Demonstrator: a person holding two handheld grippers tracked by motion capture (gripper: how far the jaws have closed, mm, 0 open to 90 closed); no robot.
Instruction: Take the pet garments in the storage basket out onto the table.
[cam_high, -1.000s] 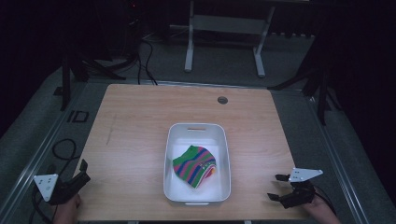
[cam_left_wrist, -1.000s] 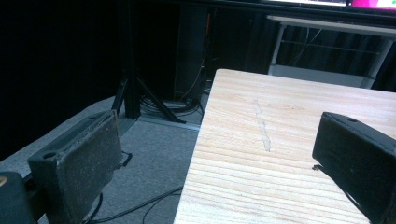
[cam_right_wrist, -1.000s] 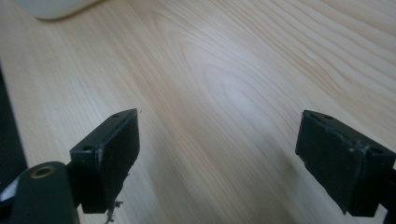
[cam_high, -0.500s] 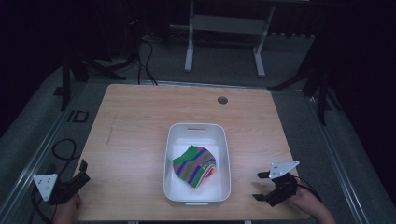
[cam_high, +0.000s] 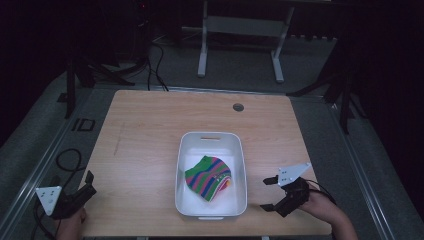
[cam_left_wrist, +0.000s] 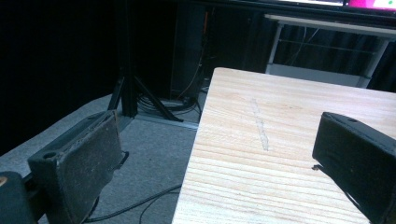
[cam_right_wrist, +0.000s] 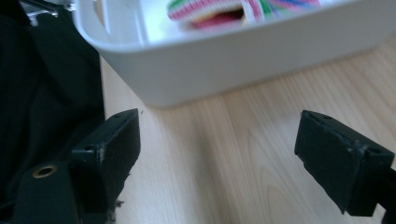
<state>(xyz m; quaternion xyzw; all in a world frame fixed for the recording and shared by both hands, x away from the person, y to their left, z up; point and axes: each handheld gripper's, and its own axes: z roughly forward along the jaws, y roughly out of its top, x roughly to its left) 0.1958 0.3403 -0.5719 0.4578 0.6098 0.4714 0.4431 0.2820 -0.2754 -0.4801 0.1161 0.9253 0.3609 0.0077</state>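
Striped cloth — green, pink, purple bands — lay folded inside white tub, toward its right wall.

One white bin on one wooden table; one striped folded cloth in the bin; two grippers, left gripper and right gripper

- Overhead light fell on the table; surroundings lay near black.
- White bin and jaws were blurred in the right gripper view.
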